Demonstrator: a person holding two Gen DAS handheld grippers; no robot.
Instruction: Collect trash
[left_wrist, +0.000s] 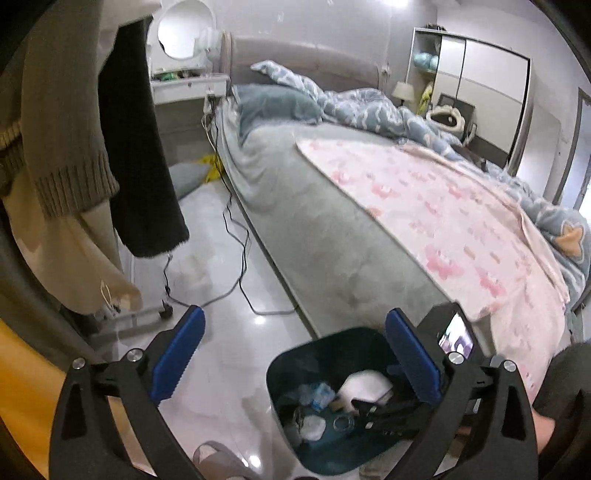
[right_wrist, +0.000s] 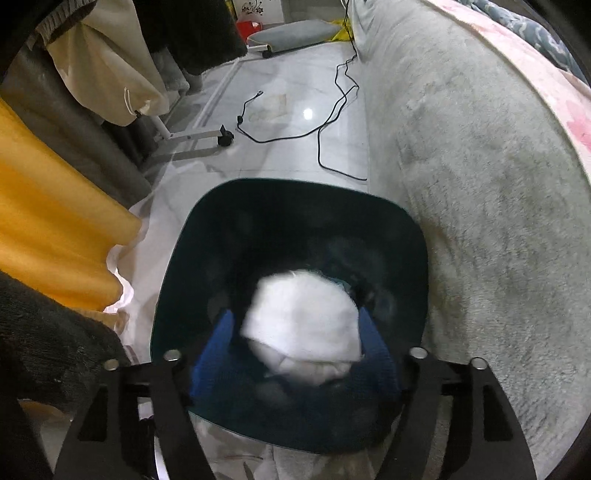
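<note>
Two grippers over dark teal trash bin (right_wrist: 177, 288), on pale tile floor (left_wrist: 221, 258) right beside grey bed (left_wrist: 332, 229). Left gripper (left_wrist: 295, 332) spread wide, nothing btwn blue pads (left_wrist: 177, 350), up above bin w/ floor and bin rim (left_wrist: 280, 362) showing in the gap. Right gripper (right_wrist: 295, 332) low over bin mouth, blue pads (right_wrist: 214, 354) set apart w/ white crumpled wad (right_wrist: 301, 325) btwn them; blurred, can't tell if pads actually pinch it or wad sits free. Same white wad (left_wrist: 364, 384) seen inside bin from left view, next to clear plastic bits (left_wrist: 314, 395) and small round lids at bottom. Pink patterned blanket (left_wrist: 443, 221) across bed, blue quilt (left_wrist: 369, 107) bunched toward headboard. Black cable (right_wrist: 332, 110) snaking on floor near bed edge. Clothes hanging at left: beige knit (left_wrist: 62, 140), black garment (left_wrist: 144, 155), yellow fabric (right_wrist: 48, 229). Rolling rack base w/ caster (right_wrist: 225, 138) beyond bin.
</note>
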